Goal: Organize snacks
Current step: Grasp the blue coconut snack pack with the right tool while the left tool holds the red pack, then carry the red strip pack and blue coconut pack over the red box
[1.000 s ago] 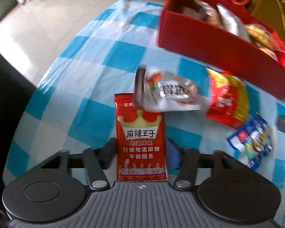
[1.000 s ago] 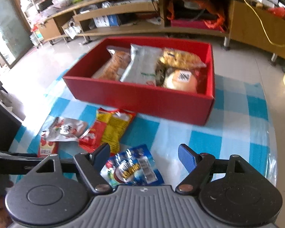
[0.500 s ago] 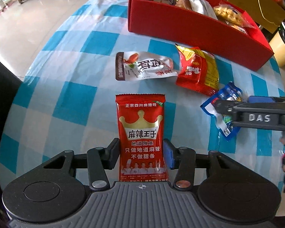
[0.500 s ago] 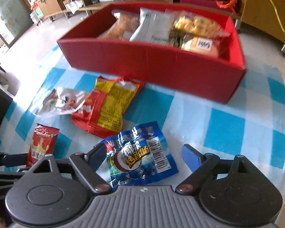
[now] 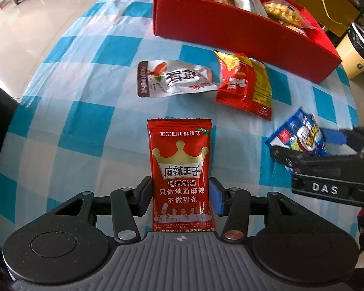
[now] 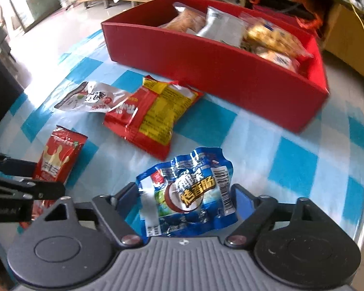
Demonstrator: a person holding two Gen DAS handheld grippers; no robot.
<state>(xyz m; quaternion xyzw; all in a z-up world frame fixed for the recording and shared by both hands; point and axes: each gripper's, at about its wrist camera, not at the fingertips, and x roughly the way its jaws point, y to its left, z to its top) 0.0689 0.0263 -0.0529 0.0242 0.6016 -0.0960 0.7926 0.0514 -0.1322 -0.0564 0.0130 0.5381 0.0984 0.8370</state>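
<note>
A red spicy-strip packet [image 5: 180, 169] with a gold crown stands between my left gripper's [image 5: 180, 191] pads, which press on both of its edges. The same packet [image 6: 58, 157] shows at the left of the right wrist view, under the left gripper [image 6: 24, 186]. A crumpled blue sausage packet [image 6: 186, 191] lies between my right gripper's [image 6: 185, 194] fingers. Those jaws are closing and both pads touch its sides. In the left wrist view the blue packet [image 5: 301, 133] tilts up in that gripper [image 5: 305, 143]. The red box [image 6: 206, 65] at the back holds several snack bags.
A red and yellow bag [image 6: 155, 111] and a white pouch [image 6: 92, 97] lie on the blue checked cloth [image 6: 291, 165] between the grippers and the box [image 5: 230, 19]. Beyond the table there are low wooden shelves [image 6: 347, 36] and a bare floor [image 5: 36, 24].
The right gripper came down over the blue packet and drew its jaws in around it, crumpling it. The left gripper kept its hold on the red packet while its view swung a little.
</note>
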